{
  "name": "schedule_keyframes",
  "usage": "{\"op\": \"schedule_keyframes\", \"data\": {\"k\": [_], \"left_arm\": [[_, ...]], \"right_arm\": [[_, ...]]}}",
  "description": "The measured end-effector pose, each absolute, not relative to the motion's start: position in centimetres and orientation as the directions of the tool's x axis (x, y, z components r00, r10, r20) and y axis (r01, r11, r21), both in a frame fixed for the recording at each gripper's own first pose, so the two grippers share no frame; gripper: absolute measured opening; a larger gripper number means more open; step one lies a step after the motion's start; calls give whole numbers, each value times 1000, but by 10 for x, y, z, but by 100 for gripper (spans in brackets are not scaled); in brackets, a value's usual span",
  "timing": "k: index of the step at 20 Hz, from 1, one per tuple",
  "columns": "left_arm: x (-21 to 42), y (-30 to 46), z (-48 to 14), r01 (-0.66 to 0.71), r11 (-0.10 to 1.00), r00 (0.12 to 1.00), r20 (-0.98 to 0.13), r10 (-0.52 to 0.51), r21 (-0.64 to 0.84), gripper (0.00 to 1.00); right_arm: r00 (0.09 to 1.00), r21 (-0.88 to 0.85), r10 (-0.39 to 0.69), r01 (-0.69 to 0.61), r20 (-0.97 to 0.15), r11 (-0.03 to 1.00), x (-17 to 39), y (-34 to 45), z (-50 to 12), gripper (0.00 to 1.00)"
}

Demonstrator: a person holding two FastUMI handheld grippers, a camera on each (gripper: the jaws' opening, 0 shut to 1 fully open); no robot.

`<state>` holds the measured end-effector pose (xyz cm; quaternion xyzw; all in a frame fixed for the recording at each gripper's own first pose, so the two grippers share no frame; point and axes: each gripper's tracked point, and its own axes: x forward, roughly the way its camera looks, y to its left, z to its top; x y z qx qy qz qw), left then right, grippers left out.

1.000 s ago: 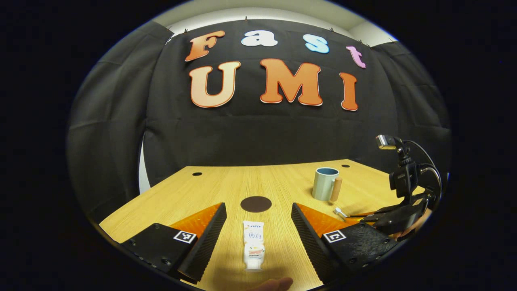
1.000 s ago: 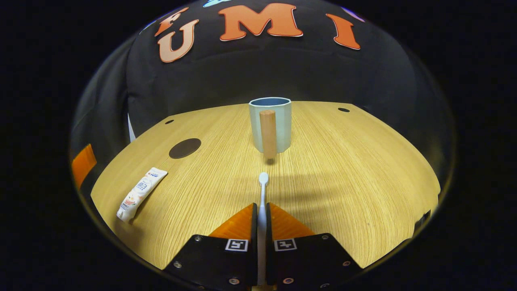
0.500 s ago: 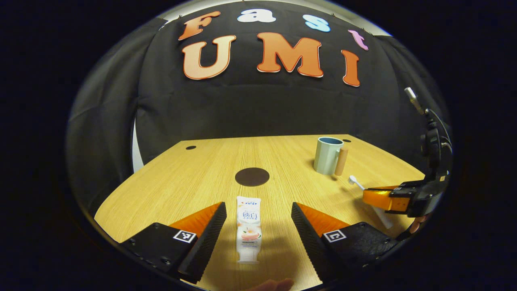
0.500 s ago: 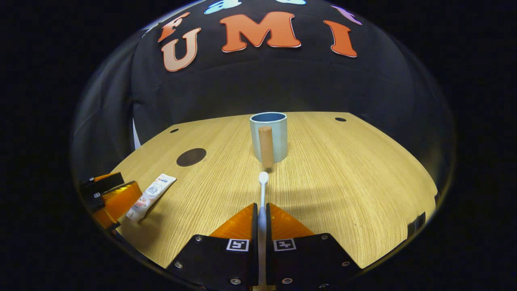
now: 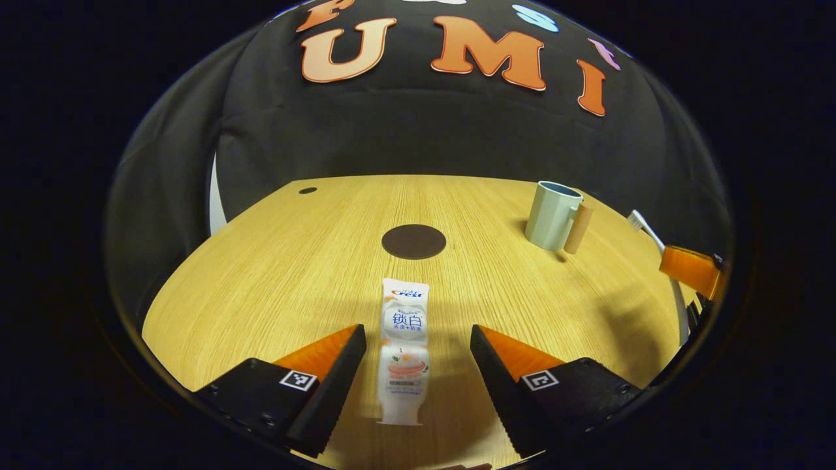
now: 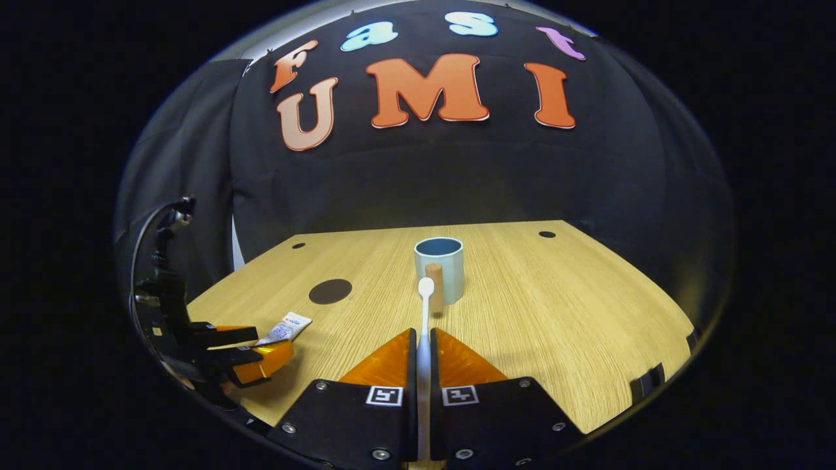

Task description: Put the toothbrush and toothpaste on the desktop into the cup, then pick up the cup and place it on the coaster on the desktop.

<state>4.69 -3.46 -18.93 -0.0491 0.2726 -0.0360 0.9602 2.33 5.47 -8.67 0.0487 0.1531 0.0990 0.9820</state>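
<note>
You're on the first step, loading the cup (image 6: 439, 267). Your right gripper (image 6: 423, 339) has its fingers clamped on the toothbrush (image 6: 425, 307), lifted clear of the worktop (image 6: 562, 313), head toward the cup, which stands toward the far edge. Your left gripper (image 5: 413, 365) has its fingers apart, straddling the toothpaste (image 5: 405, 346) lying flat near the front edge, short of the coaster (image 5: 413, 241). Next, carry the brush above the rim, tip it upright, and close on the tube.
</note>
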Motion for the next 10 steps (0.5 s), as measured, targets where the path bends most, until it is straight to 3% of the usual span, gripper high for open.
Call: {"op": "schedule_keyframes", "data": {"k": [3, 8, 10], "left_arm": [[50, -30, -194, 19, 995, 836, -544, -69, -97, 97], [50, -35, -203, 15, 995, 816, -573, -69, -99, 78], [51, -34, -202, 16, 995, 811, -581, -68, -96, 64]], "right_arm": [[942, 117, 205, -180, -264, 977, 21, 52, -77, 8], [951, 131, 198, -171, -238, 977, 22, 45, -67, 8], [952, 129, 198, -172, -235, 977, 22, 46, -63, 8]]}}
